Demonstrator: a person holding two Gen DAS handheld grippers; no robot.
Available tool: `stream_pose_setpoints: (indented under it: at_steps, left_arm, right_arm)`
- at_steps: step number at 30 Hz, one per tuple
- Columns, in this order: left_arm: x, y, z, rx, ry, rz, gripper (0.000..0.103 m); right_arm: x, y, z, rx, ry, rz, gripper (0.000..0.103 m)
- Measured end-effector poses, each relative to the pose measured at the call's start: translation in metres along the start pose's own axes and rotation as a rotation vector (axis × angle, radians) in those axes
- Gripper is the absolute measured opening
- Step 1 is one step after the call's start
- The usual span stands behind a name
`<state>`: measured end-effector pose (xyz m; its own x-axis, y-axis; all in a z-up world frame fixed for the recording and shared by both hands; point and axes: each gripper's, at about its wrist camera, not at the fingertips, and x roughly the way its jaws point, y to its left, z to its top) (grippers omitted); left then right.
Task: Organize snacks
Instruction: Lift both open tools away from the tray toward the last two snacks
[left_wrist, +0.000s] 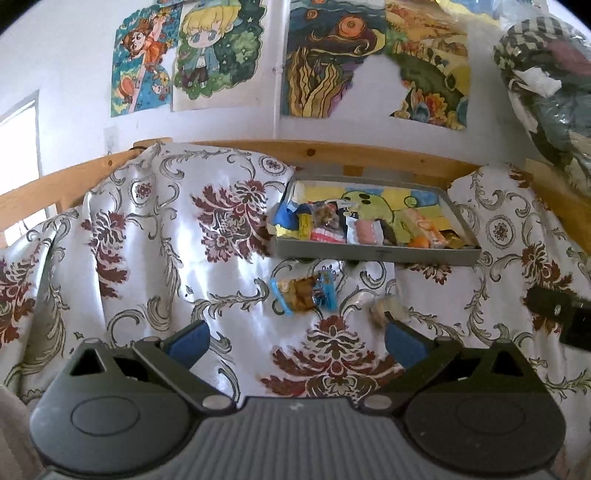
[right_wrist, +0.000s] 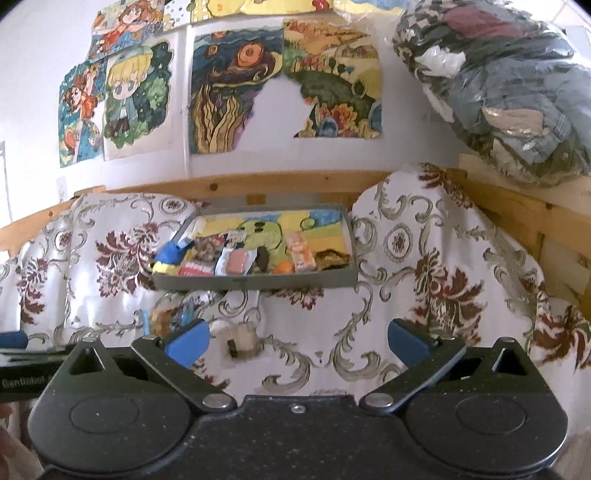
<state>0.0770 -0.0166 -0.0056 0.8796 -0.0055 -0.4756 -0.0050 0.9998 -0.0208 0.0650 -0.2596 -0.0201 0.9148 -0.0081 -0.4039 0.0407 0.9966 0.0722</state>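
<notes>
Left gripper (left_wrist: 295, 341): jaws spread wide, nothing between them, blue pads facing each other above the patterned cloth (left_wrist: 166, 258). Right gripper (right_wrist: 295, 341): jaws likewise spread and empty, held level and aimed at the box (right_wrist: 255, 282).

Only the left view shows the blue-edged snack packet (left_wrist: 303, 294) in full, lying on the cloth just ahead of the jaws and in front of the box (left_wrist: 376, 254). In the right view that packet (right_wrist: 166, 319) is mostly hidden behind the left pad. A pale, blurred snack (left_wrist: 384, 308) sits just beside the left gripper's right pad; the right view shows it (right_wrist: 240, 341) more plainly, on the cloth between the two pads, nearer the left one. Its kind cannot be told. The left view catches a dark part of the other gripper at its right edge; the right view catches the same at its left edge.

The grey box is open and shallow, holding several packets and an orange item along its near wall, over a yellow and green drawing on its floor. It rests on the draped cloth, against a wooden rail (right_wrist: 236, 184).

Behind, a white wall carries coloured drawings (right_wrist: 236, 92). A clear bag of folded clothes (right_wrist: 498, 92) sits high at right.
</notes>
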Motion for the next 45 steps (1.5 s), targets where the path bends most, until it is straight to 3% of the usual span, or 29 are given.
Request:
stream_pose_setpoints:
  at_steps: [11, 29, 39, 42, 45]
  left_arm:
    - [0.007, 0.005, -0.002, -0.028, 0.070, 0.067, 0.103]
    - [0.042, 0.018, 0.009, -0.097, 0.205, 0.067, 0.103]
    - [0.071, 0.026, 0.023, -0.091, 0.226, 0.090, 0.103]
    - [0.081, 0.026, 0.033, -0.063, 0.224, 0.079, 0.103]
    - [0.095, 0.030, 0.047, -0.025, 0.232, 0.008, 0.103]
  right_arm:
    - [0.011, 0.007, -0.009, -0.029, 0.104, -0.010, 0.102]
    - [0.036, 0.023, -0.005, -0.080, 0.198, 0.015, 0.102]
    - [0.055, 0.033, 0.005, -0.138, 0.208, 0.026, 0.102]
    - [0.062, 0.035, 0.008, -0.157, 0.217, 0.030, 0.102]
    - [0.069, 0.037, 0.013, -0.176, 0.223, 0.040, 0.102]
